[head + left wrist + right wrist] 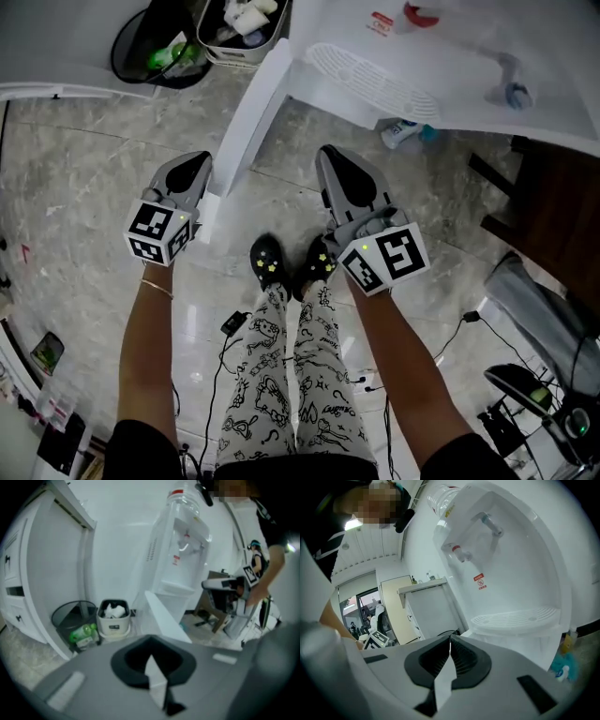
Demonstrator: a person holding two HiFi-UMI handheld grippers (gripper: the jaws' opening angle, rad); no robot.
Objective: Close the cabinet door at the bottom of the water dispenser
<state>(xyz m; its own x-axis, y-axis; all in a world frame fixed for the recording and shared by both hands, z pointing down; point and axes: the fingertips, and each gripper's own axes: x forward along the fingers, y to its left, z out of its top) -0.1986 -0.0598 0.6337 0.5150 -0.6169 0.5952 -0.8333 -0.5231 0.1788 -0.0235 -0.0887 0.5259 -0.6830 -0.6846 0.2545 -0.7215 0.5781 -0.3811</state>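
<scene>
The white water dispenser [441, 47] stands at the top of the head view, with its drip tray [373, 84] showing. Its bottom cabinet door [246, 127] stands open, swung out toward me as a white panel. My left gripper [199, 162] hovers shut just left of the door's free edge, holding nothing. My right gripper [331, 156] is shut and empty, right of the door and below the tray. In the left gripper view, the door [164, 616] is edge-on ahead of the left gripper [150, 640]. From the right gripper [450, 637] the drip tray [513, 618] is close.
A black mesh bin [155, 47] and a white bin [239, 28] stand left of the dispenser. Dark wooden furniture [553, 206] is at the right. Cables [234, 328] lie on the marble floor by my feet. A small blue-capped bottle [403, 133] lies under the dispenser.
</scene>
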